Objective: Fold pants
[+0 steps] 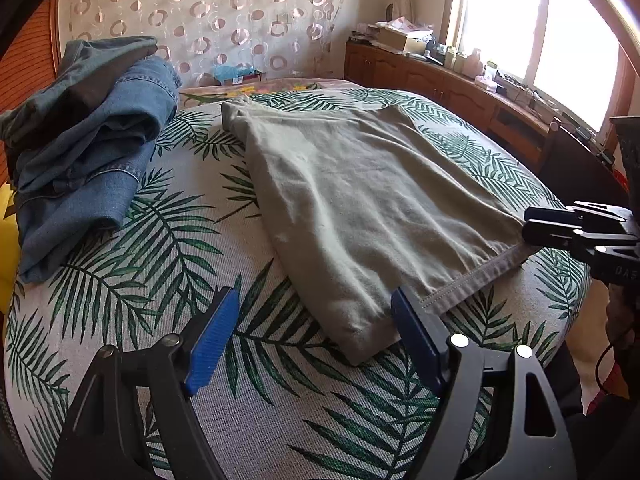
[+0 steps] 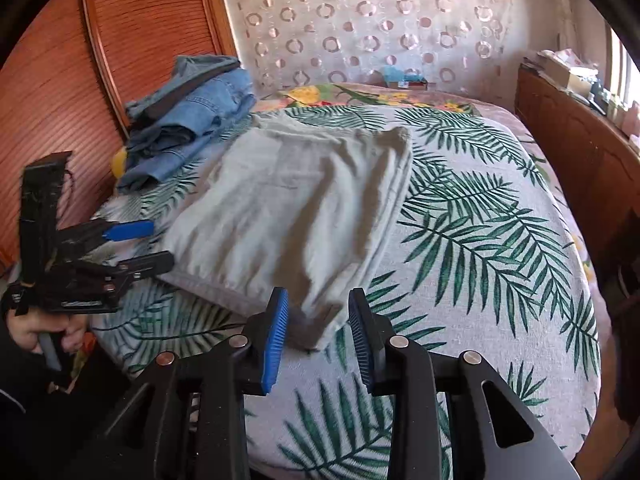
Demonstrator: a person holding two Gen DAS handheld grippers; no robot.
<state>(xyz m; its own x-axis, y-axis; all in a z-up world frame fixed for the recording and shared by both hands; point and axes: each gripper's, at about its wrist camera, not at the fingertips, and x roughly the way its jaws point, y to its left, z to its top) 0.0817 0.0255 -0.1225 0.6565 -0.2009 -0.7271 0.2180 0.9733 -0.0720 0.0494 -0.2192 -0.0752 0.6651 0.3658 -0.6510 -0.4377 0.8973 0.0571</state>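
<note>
Pants [image 1: 360, 200] lie folded on the bed [image 1: 240, 420] beside stacked jeans [image 1: 88, 140].

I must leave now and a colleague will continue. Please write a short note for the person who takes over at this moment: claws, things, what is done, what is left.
Left claw: open, holds nothing, at the near left corner of the grey-green pants.
Right claw: open, the near right hem corner lies between its pads, not pressed.
Pants: flat on the leaf-print bed cover, already folded over at least once.
Denim pile: beside them, apart.
Left: next fold, then set aside.
</note>
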